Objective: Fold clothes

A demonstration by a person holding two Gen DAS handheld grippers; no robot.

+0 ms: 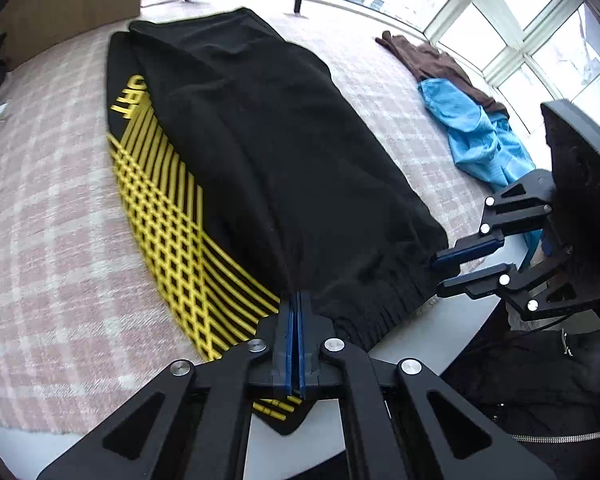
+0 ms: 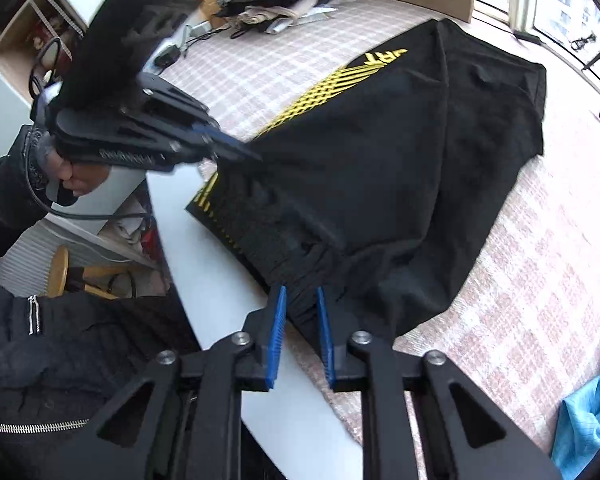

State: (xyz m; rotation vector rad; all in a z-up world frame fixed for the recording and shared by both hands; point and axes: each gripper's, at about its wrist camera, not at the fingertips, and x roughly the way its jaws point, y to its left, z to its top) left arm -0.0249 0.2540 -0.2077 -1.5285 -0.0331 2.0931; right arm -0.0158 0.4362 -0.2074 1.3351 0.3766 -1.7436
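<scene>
Pinching black garment, left hand-held gripper clamped; right hand-held gripper apart; yellow "JRT" readable.

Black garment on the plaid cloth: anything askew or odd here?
Slightly. The black garment lies diagonally, its near hem hanging past the plaid cloth onto the bare table edge. The left claw pinches the hem; the right claw is open around it. No damage visible.
</scene>
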